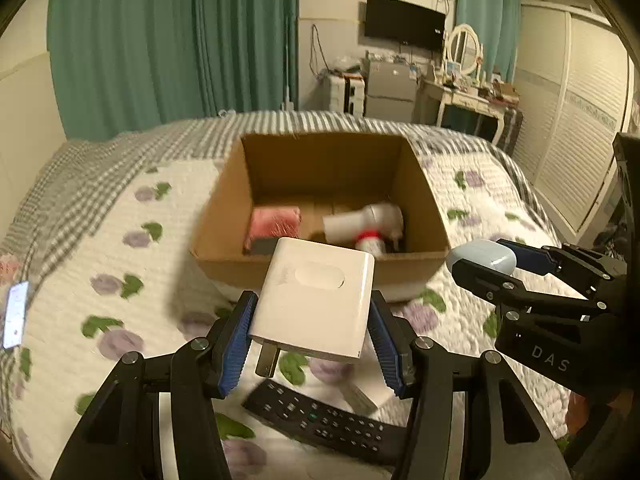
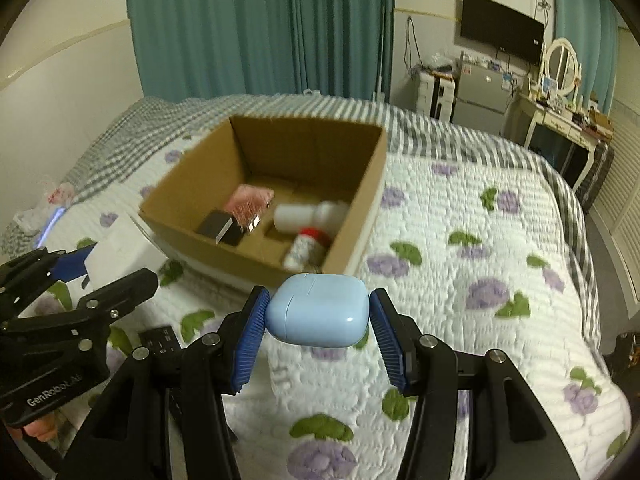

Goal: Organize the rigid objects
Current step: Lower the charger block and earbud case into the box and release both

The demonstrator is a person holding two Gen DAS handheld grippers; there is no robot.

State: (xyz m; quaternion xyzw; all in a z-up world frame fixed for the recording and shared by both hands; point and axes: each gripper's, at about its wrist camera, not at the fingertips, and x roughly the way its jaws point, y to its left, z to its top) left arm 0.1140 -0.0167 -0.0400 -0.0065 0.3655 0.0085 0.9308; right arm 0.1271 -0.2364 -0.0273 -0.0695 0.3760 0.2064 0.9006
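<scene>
Your left tongs (image 1: 312, 320) pinch a white charger (image 1: 316, 300), held above a remote (image 1: 324, 420) on the quilt (image 1: 120, 280). Your right tongs (image 2: 318, 320) pinch a blue case (image 2: 318, 310). The open box (image 1: 224, 208) sits just ahead of both, a pink item (image 1: 276, 220) and white bottles (image 1: 360, 220) inside.

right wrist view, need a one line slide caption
Right gripper holds a pale blue case above the floral quilt, facing a partly filled cardboard box.

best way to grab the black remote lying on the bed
Judging by its shape, grip the remote across its narrow width, near the middle, coming from above. It lies flat, long and thin on the quilt, so only its long side edges offer parallel faces.
</scene>
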